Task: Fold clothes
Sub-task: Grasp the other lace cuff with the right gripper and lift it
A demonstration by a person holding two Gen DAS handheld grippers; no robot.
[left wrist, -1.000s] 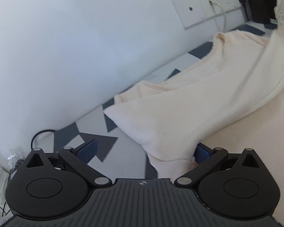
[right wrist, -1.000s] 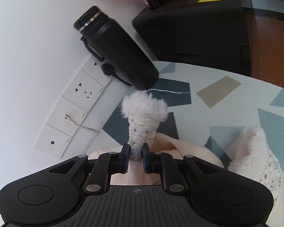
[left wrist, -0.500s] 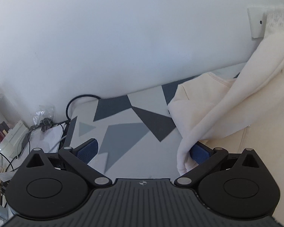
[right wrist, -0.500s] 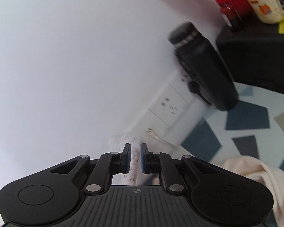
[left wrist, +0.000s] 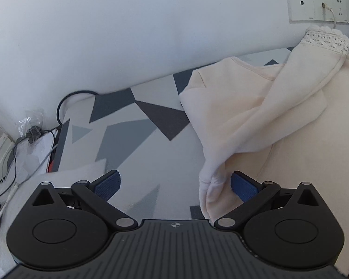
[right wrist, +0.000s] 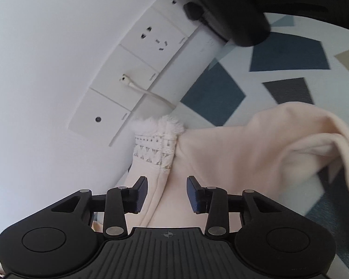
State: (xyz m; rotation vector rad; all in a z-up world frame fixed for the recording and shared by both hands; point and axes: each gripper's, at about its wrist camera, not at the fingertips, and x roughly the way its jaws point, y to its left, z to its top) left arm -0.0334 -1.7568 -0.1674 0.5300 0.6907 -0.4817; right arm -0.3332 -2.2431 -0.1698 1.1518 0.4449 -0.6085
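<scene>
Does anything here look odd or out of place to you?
Only one thing stands out: the cream garment is bunched, not flat. One sleeve with a lace cuff lies folded across the body, and its hem droops in a loose fold by the left gripper. Nothing looks spilled or damaged.

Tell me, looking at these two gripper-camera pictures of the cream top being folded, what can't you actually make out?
- Cream top: its right and lower parts are cut off by the left wrist view's edge.
- Black bottle: blurred and cropped by the right wrist view's top edge.
- Sleeve under the right gripper, whose jaws are opening: its lower length is hidden behind the gripper body.
- Cable clutter: too small to identify, left wrist view.
</scene>
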